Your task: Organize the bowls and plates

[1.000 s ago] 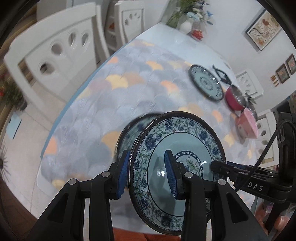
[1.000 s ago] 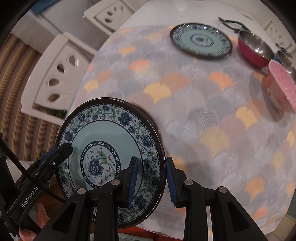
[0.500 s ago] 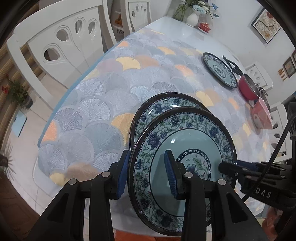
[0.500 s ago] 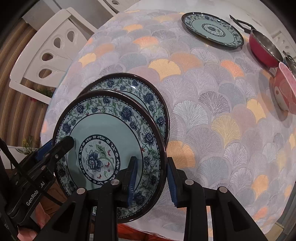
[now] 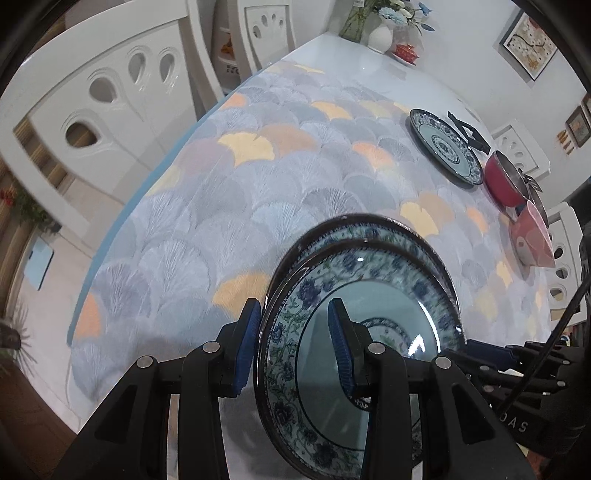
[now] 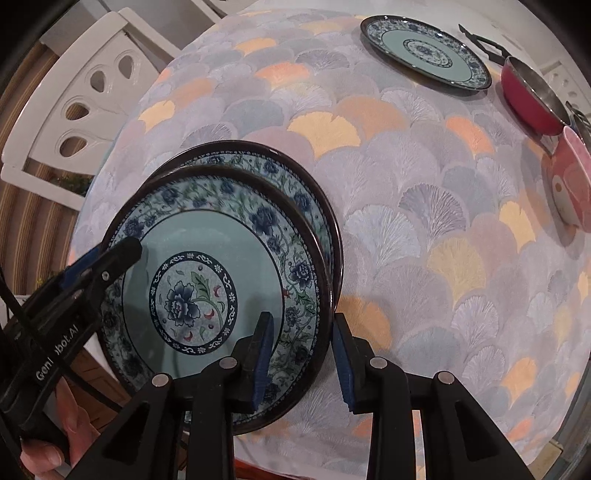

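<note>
A teal plate with a blue floral rim is held by both grippers just above a matching plate that lies on the table near its front edge. My left gripper is shut on the held plate's left rim. My right gripper is shut on its right rim. A third matching plate lies far across the table. A red bowl and a pink bowl stand to its right.
The table has a fan-pattern cloth. White chairs stand along the left side. A vase of flowers stands at the far end. Black tongs lie beyond the far plate.
Both grippers have carried the held plate forward and down over the plate on the table; it now covers most of that plate.
</note>
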### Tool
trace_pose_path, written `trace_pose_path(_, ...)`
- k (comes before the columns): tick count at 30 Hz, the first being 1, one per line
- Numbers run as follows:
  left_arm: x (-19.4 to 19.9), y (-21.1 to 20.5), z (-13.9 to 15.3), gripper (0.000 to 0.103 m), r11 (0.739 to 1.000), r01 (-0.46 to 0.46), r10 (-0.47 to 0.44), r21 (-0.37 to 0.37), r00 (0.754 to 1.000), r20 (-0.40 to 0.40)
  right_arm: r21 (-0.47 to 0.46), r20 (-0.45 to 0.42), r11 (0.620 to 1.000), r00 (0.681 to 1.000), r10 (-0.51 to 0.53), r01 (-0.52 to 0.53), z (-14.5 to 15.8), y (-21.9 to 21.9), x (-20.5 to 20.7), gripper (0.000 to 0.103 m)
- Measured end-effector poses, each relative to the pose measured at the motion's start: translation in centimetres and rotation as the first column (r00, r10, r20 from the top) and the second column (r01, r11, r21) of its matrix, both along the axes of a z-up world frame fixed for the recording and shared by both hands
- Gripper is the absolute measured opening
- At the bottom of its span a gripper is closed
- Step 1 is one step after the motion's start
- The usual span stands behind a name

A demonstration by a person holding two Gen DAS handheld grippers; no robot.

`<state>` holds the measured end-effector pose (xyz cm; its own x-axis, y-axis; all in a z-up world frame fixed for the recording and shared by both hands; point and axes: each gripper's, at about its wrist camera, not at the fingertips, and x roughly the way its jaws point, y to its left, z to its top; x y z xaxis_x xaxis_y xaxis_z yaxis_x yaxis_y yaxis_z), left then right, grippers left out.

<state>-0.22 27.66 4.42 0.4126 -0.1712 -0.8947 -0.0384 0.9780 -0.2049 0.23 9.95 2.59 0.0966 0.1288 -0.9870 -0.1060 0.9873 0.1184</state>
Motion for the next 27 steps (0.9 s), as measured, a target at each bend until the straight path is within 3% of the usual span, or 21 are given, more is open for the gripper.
trace_pose_path(9, 2.4, -0.1, 1.0, 0.035, 1.0, 0.014, -0.015, 0.005, 0.999, 0.041, 0.024, 0.028, 0.999, 0.999, -0.04, 0.04, 0.8, -1.9, 1.4, 0.031)
trace_pose_path(18, 2.4, 0.8, 1.3, 0.035, 0.999, 0.028, -0.028, 0.022, 1.0, 0.004, 0.073, 0.045, 0.994, 0.996, -0.079, 0.076, 1.8, -3.6, 2.1, 0.031)
trace_pose_path(27, 4.1, -0.8, 5.4, 0.035, 0.996, 0.084, -0.083, -0.005, 0.993, 0.082, 0.125, 0.108, 0.987, 0.988, -0.113, 0.1, 5.1, -4.0, 4.3, 0.031)
